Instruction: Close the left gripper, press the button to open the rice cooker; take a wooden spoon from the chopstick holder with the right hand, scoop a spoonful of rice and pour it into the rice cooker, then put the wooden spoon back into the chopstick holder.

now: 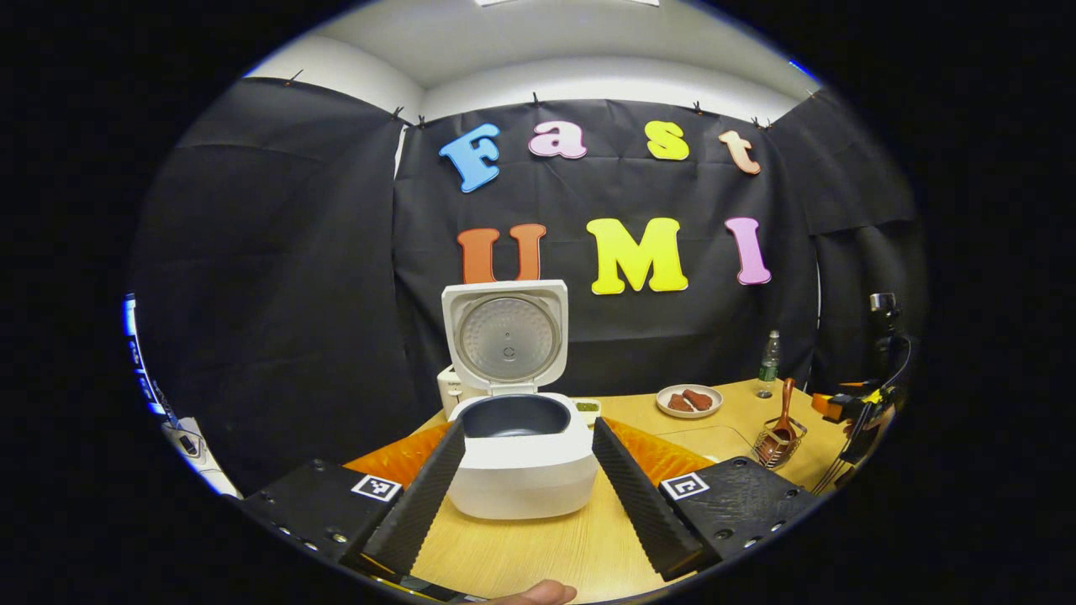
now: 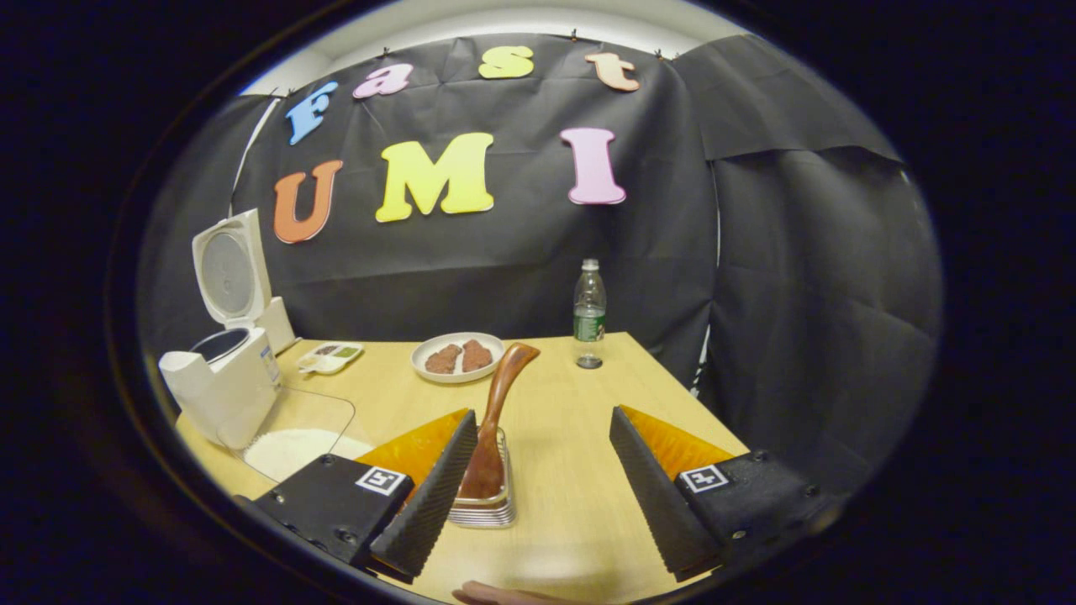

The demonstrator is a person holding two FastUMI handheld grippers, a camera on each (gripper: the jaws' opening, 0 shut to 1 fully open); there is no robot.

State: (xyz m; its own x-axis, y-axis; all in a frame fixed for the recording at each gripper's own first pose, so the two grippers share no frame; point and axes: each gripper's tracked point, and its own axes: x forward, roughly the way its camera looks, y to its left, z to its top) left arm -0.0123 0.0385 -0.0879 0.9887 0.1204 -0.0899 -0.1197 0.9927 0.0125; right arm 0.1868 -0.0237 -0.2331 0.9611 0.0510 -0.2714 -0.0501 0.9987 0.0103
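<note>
On the table, rice cooker [image 1: 521, 454] lid up, left gripper [image 1: 528, 496] apart, right gripper [image 2: 538, 487] apart (wooden spoon [image 2: 496, 420] beside).

My wooden table [image 2: 555, 496] carries everything here. Straight ahead of my left tongs sits the white rice cooker [image 1: 523, 454], lid up, with a second white appliance [image 1: 452, 388] just behind it. Off to the right of those tongs lie a small dish of green stuff [image 1: 587, 408], a plate of brown pieces [image 1: 688, 401], a water bottle [image 1: 768, 364] and the chopstick holder [image 1: 777, 444]. By my right tongs' left finger lies a clear container of rice [image 2: 294, 439].
</note>
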